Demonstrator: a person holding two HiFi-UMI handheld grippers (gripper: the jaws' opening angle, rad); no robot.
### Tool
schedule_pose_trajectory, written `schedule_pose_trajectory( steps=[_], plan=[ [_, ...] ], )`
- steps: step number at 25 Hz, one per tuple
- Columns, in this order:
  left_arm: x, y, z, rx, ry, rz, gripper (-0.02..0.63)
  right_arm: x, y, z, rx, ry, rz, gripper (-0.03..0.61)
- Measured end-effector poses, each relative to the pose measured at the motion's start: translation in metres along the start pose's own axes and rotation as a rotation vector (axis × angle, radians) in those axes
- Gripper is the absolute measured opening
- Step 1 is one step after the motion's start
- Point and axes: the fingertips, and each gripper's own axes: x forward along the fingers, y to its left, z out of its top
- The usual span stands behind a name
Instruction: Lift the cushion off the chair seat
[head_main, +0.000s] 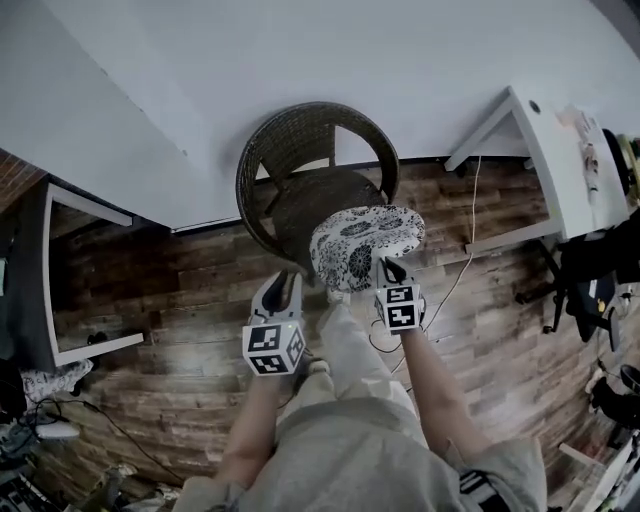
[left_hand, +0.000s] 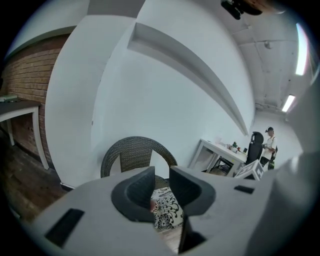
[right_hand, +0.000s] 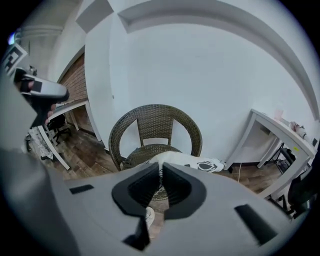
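Observation:
The black-and-white flower-patterned cushion (head_main: 365, 240) hangs in the air in front of the brown wicker chair (head_main: 300, 140), clear of its seat (head_main: 320, 195). My right gripper (head_main: 388, 268) is shut on the cushion's near edge; in the right gripper view the cushion (right_hand: 195, 162) runs into the pinched jaws of that gripper (right_hand: 161, 182), with the chair (right_hand: 155, 120) behind. My left gripper (head_main: 283, 283) stands just left of the cushion, not touching it. In the left gripper view its jaws (left_hand: 161, 187) show a gap with nothing in it, and the cushion (left_hand: 165, 210) lies beyond.
A white table (head_main: 550, 150) stands at the right, with a black office chair (head_main: 590, 280) beside it and a cable (head_main: 465, 260) on the wooden floor. A white-framed desk (head_main: 60, 280) is at the left. A person (left_hand: 270, 142) stands far off by the table.

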Motion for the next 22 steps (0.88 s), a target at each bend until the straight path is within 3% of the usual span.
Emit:
schedule_pose_trajectory(
  steps=[14, 22],
  plan=[
    [-0.107, -0.029, 0.02, 0.054, -0.107, -0.032, 0.034, -0.132, 0.036, 0.035, -0.048, -0.221, -0.05, 0.023],
    [-0.171, -0.037, 0.012, 0.102, -0.112, -0.019, 0.028, -0.209, 0.071, 0.041, -0.035, -0.329, -0.042, 0.023]
  ],
)
